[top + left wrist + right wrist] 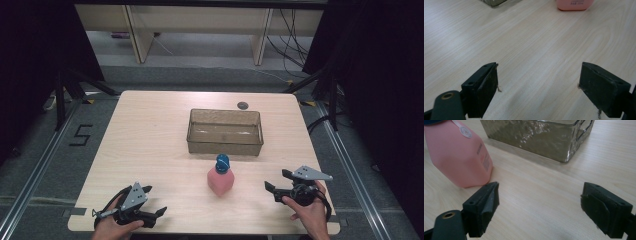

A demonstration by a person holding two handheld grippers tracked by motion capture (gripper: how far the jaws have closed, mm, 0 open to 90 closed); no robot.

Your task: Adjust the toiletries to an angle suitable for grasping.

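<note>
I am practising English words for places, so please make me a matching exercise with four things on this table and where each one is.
Things:
1. pink bottle
2. clear bin
3. left gripper
4. right gripper

Places:
A. near edge of the table, left side
B. far half of the table
C. near edge, right side
D. just in front of the bin, standing upright

Pairs: 1-D, 2-B, 3-A, 4-C
</note>
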